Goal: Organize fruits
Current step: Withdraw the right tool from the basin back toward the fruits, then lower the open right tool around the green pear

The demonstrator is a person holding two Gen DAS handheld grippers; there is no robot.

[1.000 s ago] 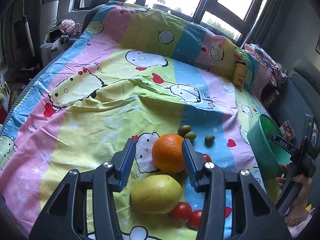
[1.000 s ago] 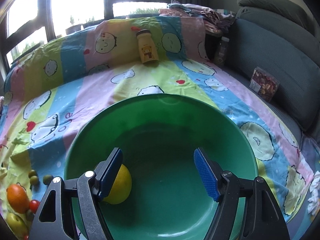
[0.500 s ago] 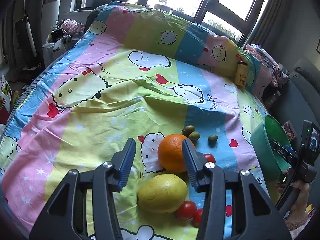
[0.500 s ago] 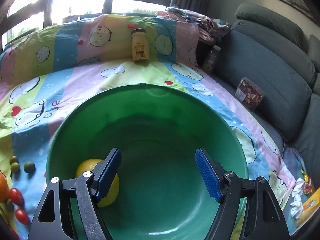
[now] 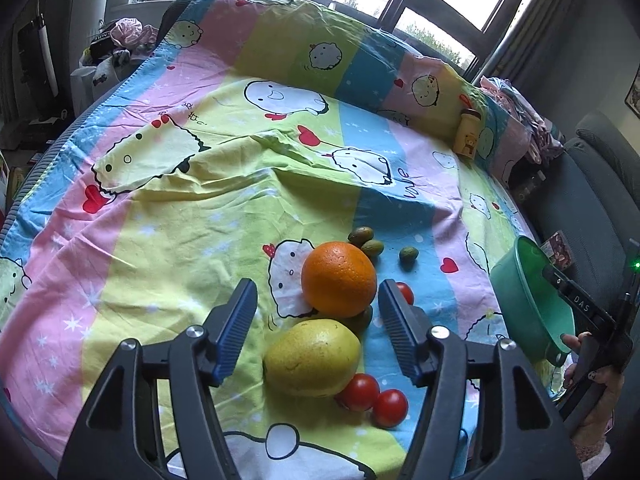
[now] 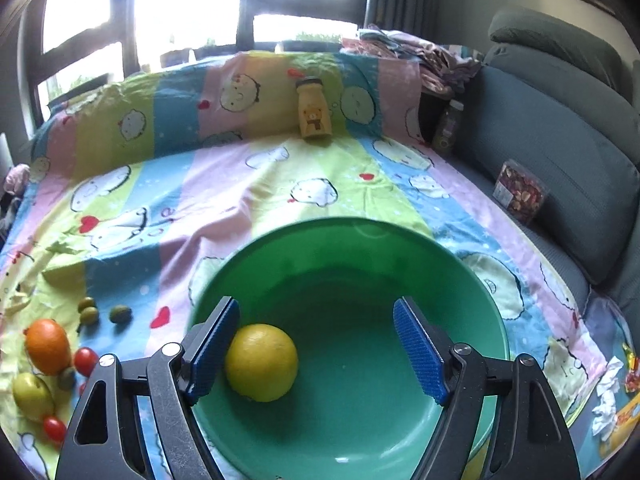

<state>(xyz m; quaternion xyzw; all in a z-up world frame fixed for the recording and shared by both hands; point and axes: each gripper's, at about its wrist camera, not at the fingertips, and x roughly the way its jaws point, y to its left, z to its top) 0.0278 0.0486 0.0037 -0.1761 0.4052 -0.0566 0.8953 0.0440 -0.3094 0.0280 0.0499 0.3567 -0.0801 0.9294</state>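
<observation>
In the left wrist view my left gripper (image 5: 314, 330) is open and empty above a pile of fruit on the cartoon bedsheet. An orange (image 5: 339, 279) lies just ahead between the fingers, a yellow-green pear (image 5: 312, 357) below them, red tomatoes (image 5: 372, 396) to its right, and small green fruits (image 5: 370, 242) behind the orange. In the right wrist view my right gripper (image 6: 316, 350) is open and empty over a green bowl (image 6: 460, 272) that holds a yellow citrus fruit (image 6: 262, 361) beside the left finger. The same fruit pile (image 6: 46, 346) lies left of the bowl.
A yellow bear bottle (image 6: 314, 114) stands at the back of the sheet (image 5: 192, 216). A grey sofa (image 6: 560, 148) with a snack packet (image 6: 518, 196) borders the right side. Crumpled wrappers (image 6: 608, 400) lie at the near right. Clutter (image 5: 120, 40) sits beyond the far left edge.
My left gripper has drawn back slightly to the left, so the orange and pear sit more to the right. My right gripper has pulled back from the bowl, which now shows the yellow fruit fully.
</observation>
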